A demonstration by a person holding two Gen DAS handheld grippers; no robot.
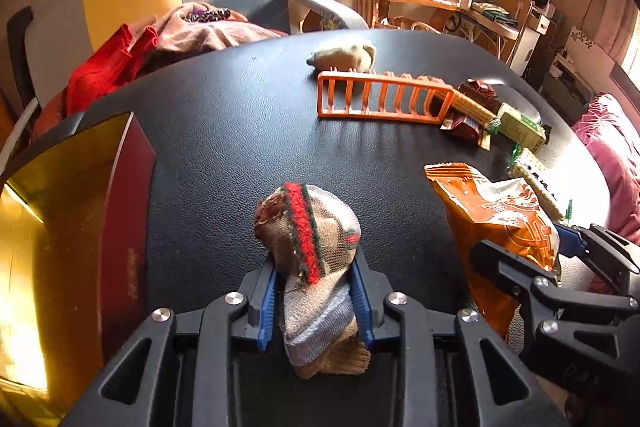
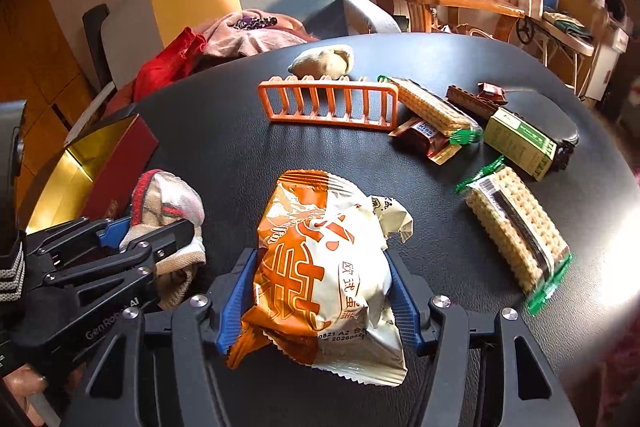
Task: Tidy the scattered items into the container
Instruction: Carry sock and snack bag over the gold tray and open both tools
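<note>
Left gripper point(image 1: 316, 291) was clamped on a rolled beige knit sock with a red-and-green stripe point(image 1: 316, 247), blue pads pressing both sides, sock raised off the black leather-textured tabletop point(image 1: 240, 131). Its lower end hung behind the jaws, partly hidden. Right gripper point(image 2: 320, 291) was clenched on a crinkled orange-and-white snack bag point(image 2: 324, 267), pads dug into both edges; bag bottom covered the gap between the fingers. Container: red box with gold lining point(image 1: 60, 211), just left of the sock, its near and left sides cut off by the frame and washed out by sun glare. Further out on the table: orange plastic slotted rack point(image 2: 328, 107), a second balled beige sock point(image 2: 324, 61) behind it, two clear-wrapped cracker packs with green ends point(image 2: 516, 231), a green-and-cream carton point(image 2: 520, 143), brown wrappers partly buried under one pack. Print on the wrappers was too small to read.
</note>
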